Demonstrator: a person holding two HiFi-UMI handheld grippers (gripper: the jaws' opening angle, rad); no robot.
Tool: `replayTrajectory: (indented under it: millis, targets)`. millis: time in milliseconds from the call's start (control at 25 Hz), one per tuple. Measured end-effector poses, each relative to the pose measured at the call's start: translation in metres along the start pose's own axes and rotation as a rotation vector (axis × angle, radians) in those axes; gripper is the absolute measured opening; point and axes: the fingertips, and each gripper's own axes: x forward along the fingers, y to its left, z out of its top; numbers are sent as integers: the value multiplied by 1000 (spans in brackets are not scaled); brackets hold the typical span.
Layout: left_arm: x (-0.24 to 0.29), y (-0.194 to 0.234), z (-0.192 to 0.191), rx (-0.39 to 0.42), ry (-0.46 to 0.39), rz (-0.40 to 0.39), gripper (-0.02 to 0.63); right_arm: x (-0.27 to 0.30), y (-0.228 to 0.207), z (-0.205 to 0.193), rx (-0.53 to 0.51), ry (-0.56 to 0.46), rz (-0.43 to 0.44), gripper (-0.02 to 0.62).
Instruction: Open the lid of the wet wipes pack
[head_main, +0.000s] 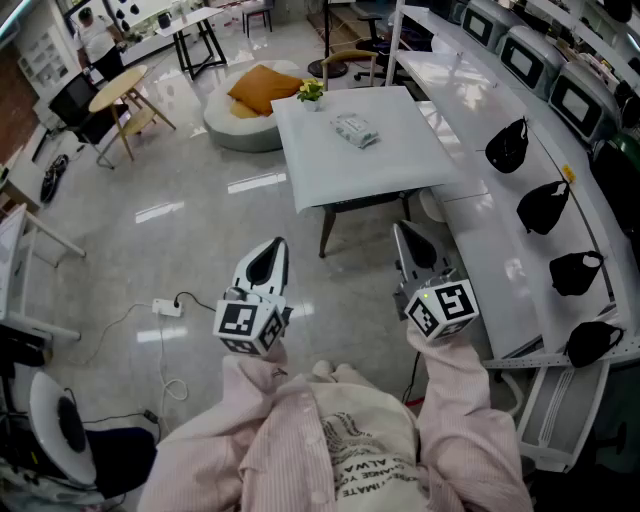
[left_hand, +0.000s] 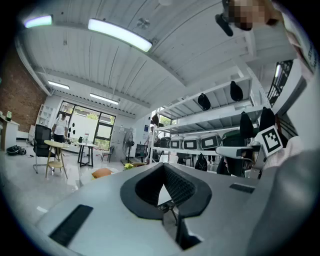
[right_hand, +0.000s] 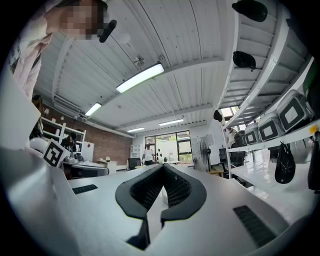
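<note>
Ahead of me, on the square white surface (head_main: 330, 170), the pale, flat plastic wet wipes pack (head_main: 355, 130) lay towards the far side, clear of every edge. From that distance I could not make out its lid. A small pot of yellow flowers (head_main: 311, 91) stood at the surface's far left corner, apart from the pack. Both claws were well short of the surface, over the glossy grey floor (head_main: 200, 220) and close to my pink-sleeved arms. The left claw (head_main: 272, 250) was closed, its black ribbed tips meeting with nothing between them. The right claw (head_main: 405, 238) was closed the same way and equally empty. Both pointed roughly level, out towards the surface.
</note>
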Motion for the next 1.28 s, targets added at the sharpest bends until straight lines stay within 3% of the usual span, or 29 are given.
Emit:
replayTrajectory:
  millis: [280, 600, 720, 1280]
  targets:
    - [-3, -8, -6, -8, 13, 13, -2, -9, -8, 0, 61, -16, 6, 0]
    - [0, -26, -10, -16, 14, 26, -2, -20, -23, -9, 54, 15, 13, 5]
    - [0, -35, -11, -13, 12, 26, -2, -25, -31, -14, 80, 26, 8, 85]
    - [26, -40, -23, -34, 24, 39, -2, -25, -75, -24, 118, 24, -46, 169]
